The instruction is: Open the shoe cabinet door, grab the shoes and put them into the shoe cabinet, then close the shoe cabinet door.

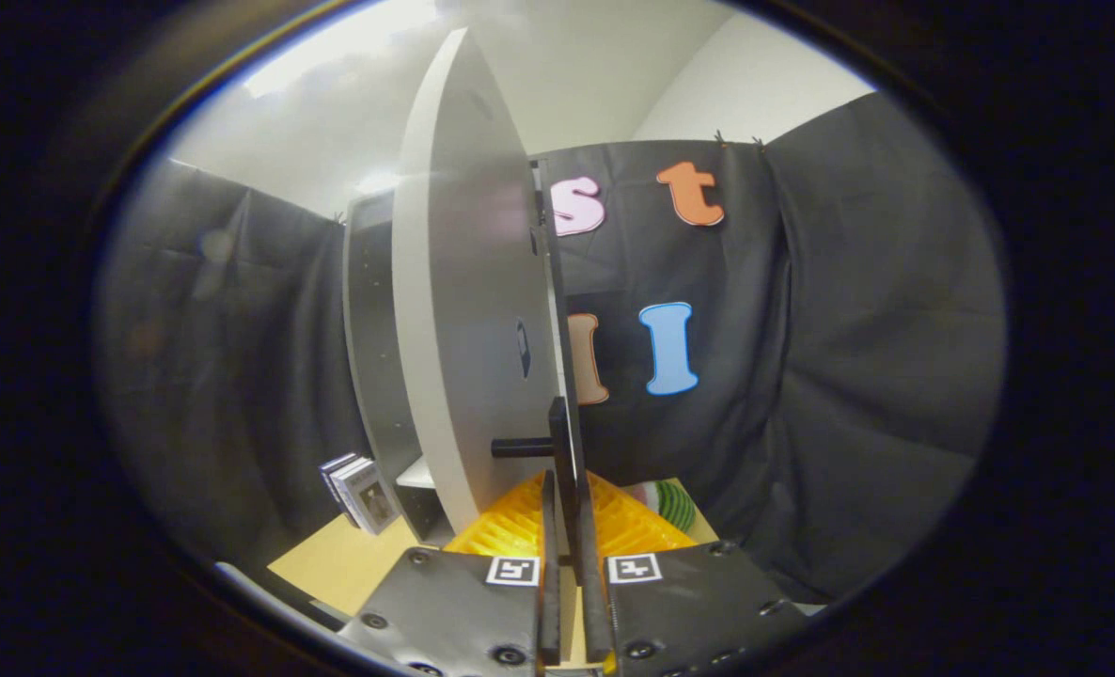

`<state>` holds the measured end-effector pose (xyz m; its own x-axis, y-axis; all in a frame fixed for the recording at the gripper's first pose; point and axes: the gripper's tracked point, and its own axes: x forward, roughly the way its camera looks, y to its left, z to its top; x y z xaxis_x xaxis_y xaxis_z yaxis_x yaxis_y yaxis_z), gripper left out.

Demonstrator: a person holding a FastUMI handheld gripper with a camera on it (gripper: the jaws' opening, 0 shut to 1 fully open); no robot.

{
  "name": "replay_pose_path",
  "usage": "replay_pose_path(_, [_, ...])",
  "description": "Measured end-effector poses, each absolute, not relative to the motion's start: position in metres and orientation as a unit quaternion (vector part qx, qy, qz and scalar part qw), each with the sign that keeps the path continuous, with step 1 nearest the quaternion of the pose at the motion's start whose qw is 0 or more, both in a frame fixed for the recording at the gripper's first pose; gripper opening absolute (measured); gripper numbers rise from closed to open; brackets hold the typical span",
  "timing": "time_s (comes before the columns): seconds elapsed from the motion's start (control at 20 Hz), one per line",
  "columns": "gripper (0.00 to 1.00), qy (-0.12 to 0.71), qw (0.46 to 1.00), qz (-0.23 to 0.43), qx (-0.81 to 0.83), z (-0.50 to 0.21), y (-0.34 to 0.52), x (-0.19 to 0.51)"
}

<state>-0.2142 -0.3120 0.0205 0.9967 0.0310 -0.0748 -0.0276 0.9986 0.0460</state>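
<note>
The shoe cabinet door [468,310] is standing swung out edge-on toward the camera, a smooth, matte grey-white panel bulging into a curve under the fisheye, with a thin dark edge strip running down its right side. A small dark oval mark is sitting on its face, and lower down a short black cylindrical handle [523,448] is jutting out to the left from the door's edge. The gripper [569,564] is reaching in from the near side, and its two fingers are drawn close together, nearly parallel, with just a narrow slit between them; the door's thin lower edge is running right into that slit, so they are looking pinched on it, though whether both pads are truly pressing is something I cannot tell. Behind the door, to the left, the shoe cabinet [374,348] is showing a dark inner side wall dotted with tiny holes and a pale shelf. A small stack of boxes [360,491] is leaning beside the cabinet's foot on the tan tabletop [341,564]. Just beyond the fingers, a bright yellow ribbed plastic thing [628,527] is fanning out low, and further right a green-and-white striped rounded object [672,503] is peeking out. Crumpled black cloth is hanging all around.
</note>
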Motion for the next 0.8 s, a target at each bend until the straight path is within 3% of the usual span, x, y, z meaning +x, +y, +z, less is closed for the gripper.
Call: replay_pose_path(0.8, [0.12,0.029,0.999,-0.024,-0.030,0.028,-0.337,-0.230])
